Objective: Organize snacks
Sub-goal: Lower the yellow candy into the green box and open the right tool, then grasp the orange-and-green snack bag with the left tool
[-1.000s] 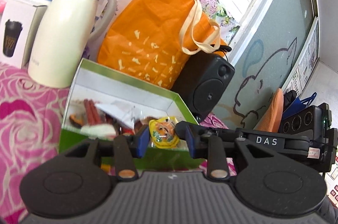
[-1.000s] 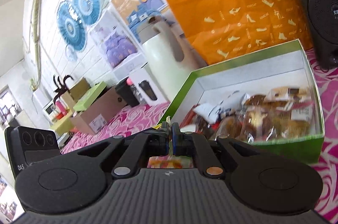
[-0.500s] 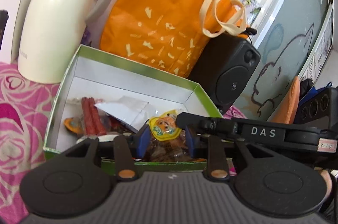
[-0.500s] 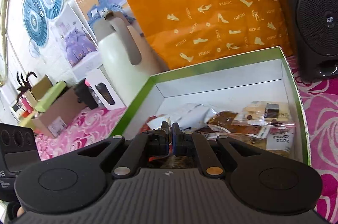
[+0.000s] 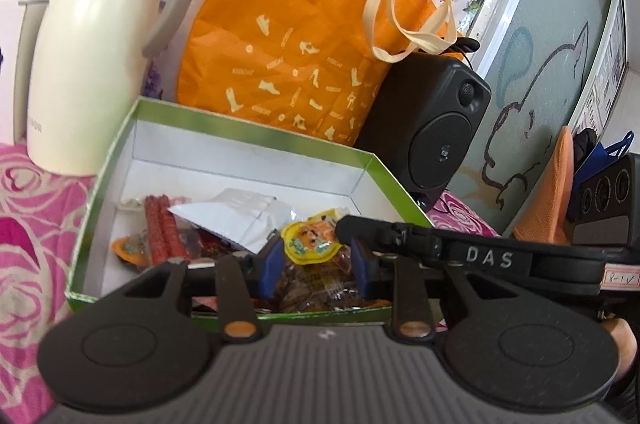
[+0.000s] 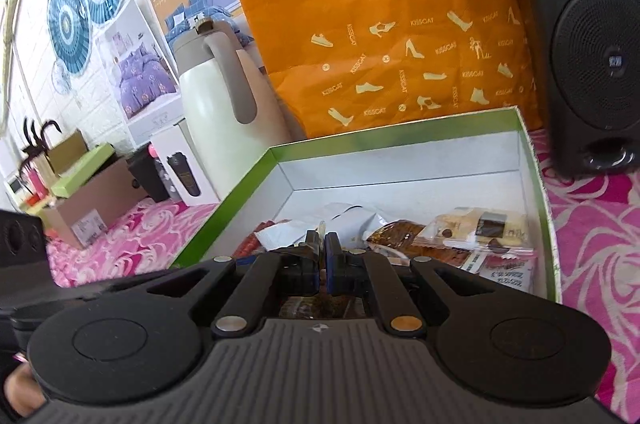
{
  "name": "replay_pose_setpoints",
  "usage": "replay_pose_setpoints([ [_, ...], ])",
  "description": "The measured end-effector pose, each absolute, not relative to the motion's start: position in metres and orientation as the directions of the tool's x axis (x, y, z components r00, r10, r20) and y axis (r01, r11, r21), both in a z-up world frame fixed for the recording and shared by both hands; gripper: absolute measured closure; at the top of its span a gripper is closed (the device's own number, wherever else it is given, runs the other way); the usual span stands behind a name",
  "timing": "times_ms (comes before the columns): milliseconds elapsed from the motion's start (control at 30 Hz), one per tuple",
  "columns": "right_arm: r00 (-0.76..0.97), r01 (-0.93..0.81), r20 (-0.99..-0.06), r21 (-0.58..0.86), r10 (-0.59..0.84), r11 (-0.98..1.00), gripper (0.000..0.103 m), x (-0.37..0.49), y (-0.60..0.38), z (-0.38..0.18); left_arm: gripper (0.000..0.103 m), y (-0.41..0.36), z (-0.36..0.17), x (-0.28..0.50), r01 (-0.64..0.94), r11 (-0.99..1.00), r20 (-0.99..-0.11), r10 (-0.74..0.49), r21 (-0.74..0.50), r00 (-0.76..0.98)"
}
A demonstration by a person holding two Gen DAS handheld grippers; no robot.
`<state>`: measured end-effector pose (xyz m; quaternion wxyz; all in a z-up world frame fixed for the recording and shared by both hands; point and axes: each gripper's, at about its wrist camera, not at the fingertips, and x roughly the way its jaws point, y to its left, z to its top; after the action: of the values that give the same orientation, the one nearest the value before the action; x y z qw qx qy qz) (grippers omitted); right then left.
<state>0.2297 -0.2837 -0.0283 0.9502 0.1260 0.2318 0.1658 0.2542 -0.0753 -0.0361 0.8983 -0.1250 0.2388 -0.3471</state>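
A green box with white inside [image 5: 256, 140] [image 6: 404, 132] holds several snacks: red sausage sticks [image 5: 162, 228], a white packet [image 5: 236, 218] [image 6: 352, 220], and brown wrapped cakes [image 6: 460, 236]. My left gripper [image 5: 316, 256] is shut on a yellow-lidded snack cup [image 5: 310, 240] and holds it over the box's near right corner. My right gripper [image 6: 322, 250] has its jaws nearly closed on a thin packet edge [image 6: 321, 229], just above the snacks in the box. The right gripper's body [image 5: 480, 256] crosses the left wrist view.
A cream thermos jug [image 5: 96, 64] [image 6: 216, 84], an orange tote bag [image 5: 304, 24] [image 6: 392, 24] and a black speaker [image 5: 432, 128] [image 6: 584, 40] stand right behind the box. The table has a pink rose cloth [image 5: 28, 224]. Cardboard boxes [image 6: 88, 200] sit at the far left.
Both grippers have moved forward over the box. The left one carried the yellow-lidded cup from the box's front edge to above its inside. The right gripper has dropped lower toward the snacks.
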Motion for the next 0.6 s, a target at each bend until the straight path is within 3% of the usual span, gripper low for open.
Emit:
replay_pose_setpoints([
  [67,0.857,-0.227,-0.397,0.285,0.33,0.931,0.061,0.228,-0.282,-0.028,0.074,-0.074,-0.033,0.251,0.565,0.74,-0.34,-0.671,-0.365,0.659],
  [100,0.861,-0.226,-0.39,0.281,0.326,0.933,0.052,0.227,-0.282,-0.028,0.074,-0.072,-0.031,0.249,0.564,0.746,-0.339,-0.665,-0.356,0.665],
  [167,0.863,-0.242,-0.368,0.299,0.346,0.923,0.019,0.224,-0.284,-0.025,0.074,-0.066,-0.026,0.244,0.559,0.753,-0.329,-0.656,-0.349,0.679],
  [233,0.877,-0.225,-0.356,0.286,0.322,0.931,0.007,0.22,-0.283,-0.02,0.073,-0.056,-0.022,0.239,0.547,0.763,-0.319,-0.643,-0.344,0.696],
  [333,0.9,-0.203,-0.33,0.258,0.284,0.944,0.008,0.211,-0.281,-0.012,0.061,-0.037,-0.015,0.226,0.527,0.785,-0.304,-0.615,-0.327,0.727],
  [433,0.911,-0.221,-0.28,0.284,0.301,0.933,0.008,0.197,-0.281,-0.005,0.039,-0.014,-0.011,0.206,0.503,0.813,-0.287,-0.577,-0.294,0.765],
  [600,0.898,-0.306,-0.223,0.3,0.378,0.903,0.007,0.16,-0.272,-0.002,0.037,0.023,-0.021,0.18,0.474,0.823,-0.321,-0.562,-0.314,0.762],
])
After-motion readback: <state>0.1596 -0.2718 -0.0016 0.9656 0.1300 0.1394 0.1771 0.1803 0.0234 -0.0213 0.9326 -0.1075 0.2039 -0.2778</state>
